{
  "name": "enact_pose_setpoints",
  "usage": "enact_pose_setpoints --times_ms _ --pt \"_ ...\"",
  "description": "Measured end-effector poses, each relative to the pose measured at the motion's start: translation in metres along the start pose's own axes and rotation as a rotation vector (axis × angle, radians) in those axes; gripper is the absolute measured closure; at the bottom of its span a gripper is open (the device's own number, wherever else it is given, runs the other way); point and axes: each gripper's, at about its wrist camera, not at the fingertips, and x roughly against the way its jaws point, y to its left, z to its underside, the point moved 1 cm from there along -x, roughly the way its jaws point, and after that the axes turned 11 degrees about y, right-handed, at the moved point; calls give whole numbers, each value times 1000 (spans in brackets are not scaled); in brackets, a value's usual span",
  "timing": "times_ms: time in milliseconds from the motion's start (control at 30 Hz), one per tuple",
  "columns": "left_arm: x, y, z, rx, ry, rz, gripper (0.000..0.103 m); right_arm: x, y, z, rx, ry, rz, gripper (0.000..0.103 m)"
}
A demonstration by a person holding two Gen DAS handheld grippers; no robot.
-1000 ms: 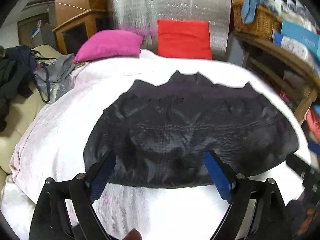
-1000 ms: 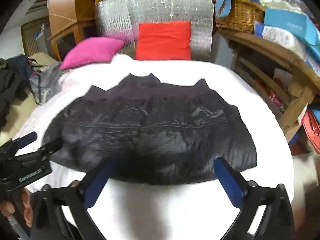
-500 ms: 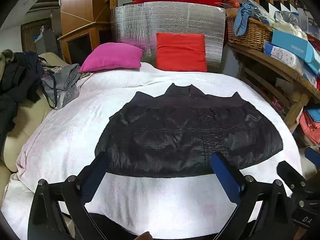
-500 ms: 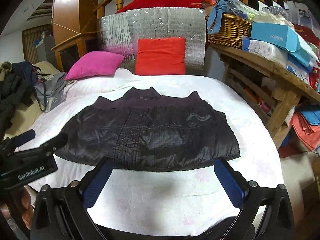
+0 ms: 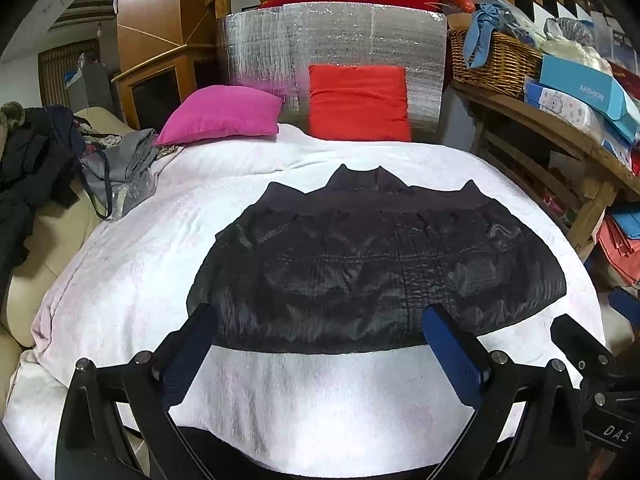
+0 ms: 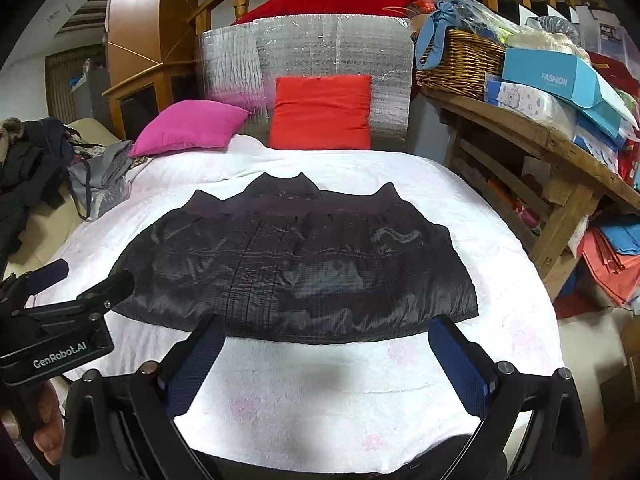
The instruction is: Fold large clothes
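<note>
Black quilted jacket (image 5: 376, 268) lies folded flat on the white blanket (image 5: 320, 400), just ahead of both sets of jaws. Left gripper (image 5: 320, 344) and right gripper (image 6: 326, 354) are spread wide, nothing between them.

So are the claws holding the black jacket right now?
No, nothing is held. The left claw and the right claw both stand wide open, empty, above the white blanket. The black jacket lies flat, untouched.

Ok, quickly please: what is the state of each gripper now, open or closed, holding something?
Left gripper: open, holding nothing.
Right gripper: open, holding nothing; the black jacket lies free.
</note>
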Motion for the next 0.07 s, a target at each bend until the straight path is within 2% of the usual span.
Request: enact_pose_setpoints --times_ms 67 --pt "1 -1 -1 0 -5 1 1 -1 -1 -1 -5 1 1 0"
